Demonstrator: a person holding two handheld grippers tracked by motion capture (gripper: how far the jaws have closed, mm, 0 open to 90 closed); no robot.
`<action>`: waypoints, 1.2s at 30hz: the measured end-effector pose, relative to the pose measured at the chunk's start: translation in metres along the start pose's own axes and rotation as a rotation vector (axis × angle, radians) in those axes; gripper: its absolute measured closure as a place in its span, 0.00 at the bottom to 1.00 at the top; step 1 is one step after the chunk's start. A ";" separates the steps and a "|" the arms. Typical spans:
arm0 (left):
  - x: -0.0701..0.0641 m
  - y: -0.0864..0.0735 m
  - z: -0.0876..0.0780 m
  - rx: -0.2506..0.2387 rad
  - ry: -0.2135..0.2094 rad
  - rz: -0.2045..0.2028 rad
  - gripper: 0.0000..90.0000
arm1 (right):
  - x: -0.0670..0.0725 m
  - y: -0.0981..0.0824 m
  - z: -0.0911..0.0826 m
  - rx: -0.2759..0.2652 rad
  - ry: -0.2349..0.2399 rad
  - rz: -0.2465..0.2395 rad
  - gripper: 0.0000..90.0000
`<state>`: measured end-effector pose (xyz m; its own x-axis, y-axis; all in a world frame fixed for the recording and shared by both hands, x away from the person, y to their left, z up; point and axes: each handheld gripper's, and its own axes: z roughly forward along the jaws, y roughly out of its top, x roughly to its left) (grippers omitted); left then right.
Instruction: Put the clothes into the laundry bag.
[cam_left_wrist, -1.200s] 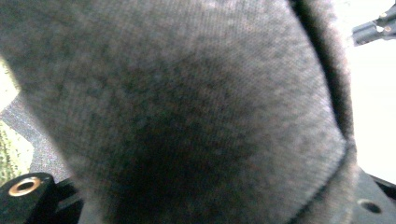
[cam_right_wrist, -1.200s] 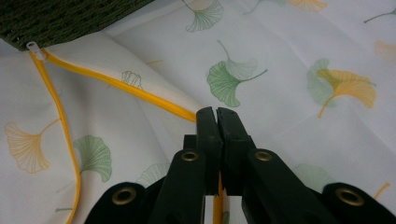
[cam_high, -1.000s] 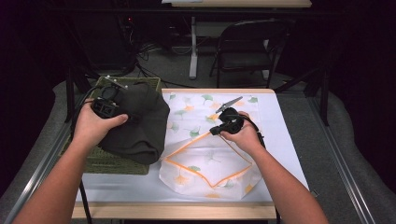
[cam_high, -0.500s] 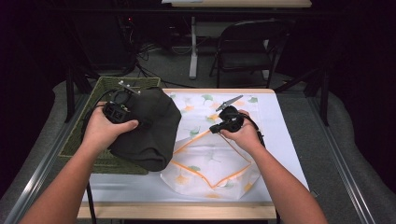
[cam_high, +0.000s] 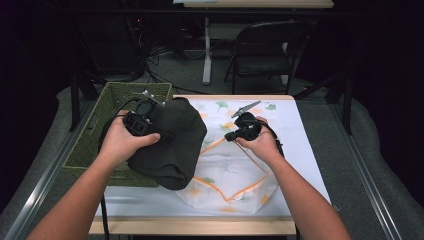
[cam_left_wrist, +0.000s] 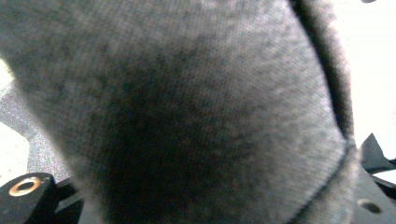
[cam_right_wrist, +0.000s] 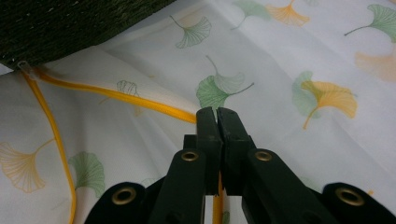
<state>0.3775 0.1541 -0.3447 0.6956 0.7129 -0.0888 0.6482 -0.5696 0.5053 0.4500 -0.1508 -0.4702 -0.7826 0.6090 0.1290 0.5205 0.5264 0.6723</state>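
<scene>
Soft, floppy dark knit garment (cam_high: 170, 142) sags left of centre from the left gripper (cam_high: 141, 120), jaws half-closed on a fold, best held by bunched cloth, while the right gripper (cam_right_wrist: 217, 116) pinches shut the thin, slippery ginkgo-print bag's (cam_high: 235, 175) orange zipper edge (cam_right_wrist: 116, 97).

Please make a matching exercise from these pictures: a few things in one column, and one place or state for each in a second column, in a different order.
Things:
1. dark garment
2. woven basket
3. leaf-print bag
4. folding chair

Places or states:
A. stands on the floor beyond the table
B. held by the left gripper
C. orange edge pinched by the right gripper
D. sits at the table's left edge

Pairs: 1-B, 2-D, 3-C, 4-A
</scene>
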 end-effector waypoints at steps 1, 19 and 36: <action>-0.002 0.001 0.001 0.004 0.000 0.005 0.55 | 0.000 0.000 0.000 0.001 -0.001 0.002 0.98; -0.039 0.001 0.013 0.019 -0.055 0.106 0.55 | 0.000 0.000 0.000 -0.007 0.007 0.003 0.98; -0.064 -0.005 0.033 0.022 -0.110 0.155 0.55 | 0.002 0.001 -0.002 -0.016 0.006 -0.005 0.98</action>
<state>0.3397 0.0975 -0.3694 0.8164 0.5676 -0.1059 0.5367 -0.6783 0.5019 0.4482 -0.1503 -0.4682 -0.7871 0.6029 0.1300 0.5111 0.5197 0.6846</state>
